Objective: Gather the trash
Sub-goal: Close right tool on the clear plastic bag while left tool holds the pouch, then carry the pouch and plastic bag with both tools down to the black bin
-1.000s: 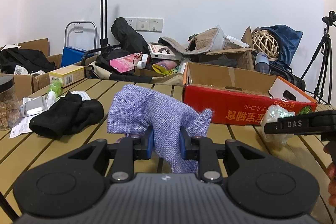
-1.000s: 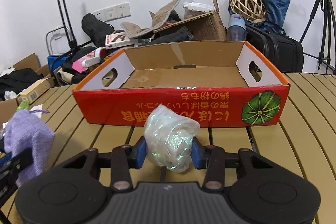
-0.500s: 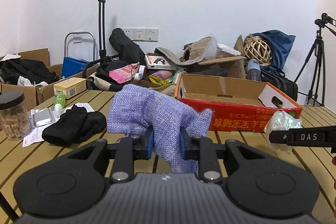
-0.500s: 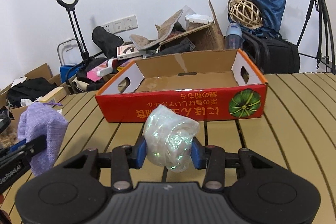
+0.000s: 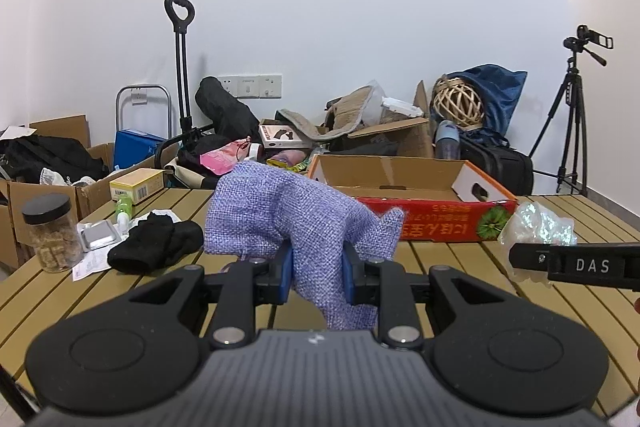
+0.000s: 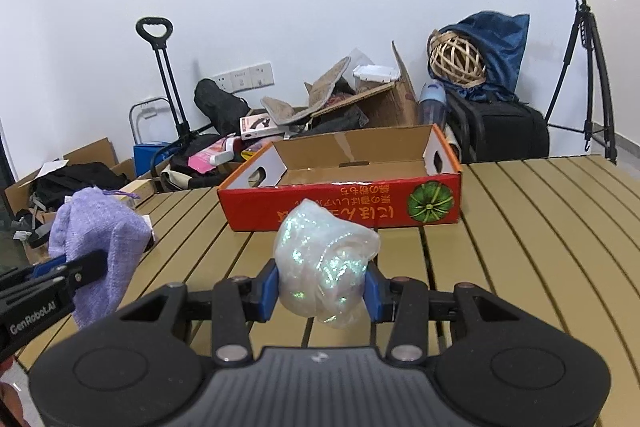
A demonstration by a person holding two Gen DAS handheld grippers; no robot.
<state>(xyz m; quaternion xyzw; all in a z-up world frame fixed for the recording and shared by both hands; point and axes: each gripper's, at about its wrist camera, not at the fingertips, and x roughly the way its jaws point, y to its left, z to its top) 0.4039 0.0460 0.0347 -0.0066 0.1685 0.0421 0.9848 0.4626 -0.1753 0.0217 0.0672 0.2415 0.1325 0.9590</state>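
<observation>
- My left gripper [image 5: 316,277] has its blue pads clamped tight on a purple woven pouch [image 5: 296,215]; the cloth bunches above the jaws and a corner hangs below them, clear of the table.
- My right gripper [image 6: 320,289] is closed partway round a crumpled iridescent plastic wad [image 6: 324,263], both pads pressing into its sides, so it is held off the slats.
- Each gripper shows at the edge of the other's view, side by side over the slatted wooden table [image 6: 540,235].
- Straight ahead on the table stands the open red cardboard box [image 6: 344,203], well apart from both held items; I see nothing inside it.
- To my left lie a black cloth [image 5: 156,245], a blister pack [image 5: 98,233] and a jar with a black lid [image 5: 50,231].
</observation>
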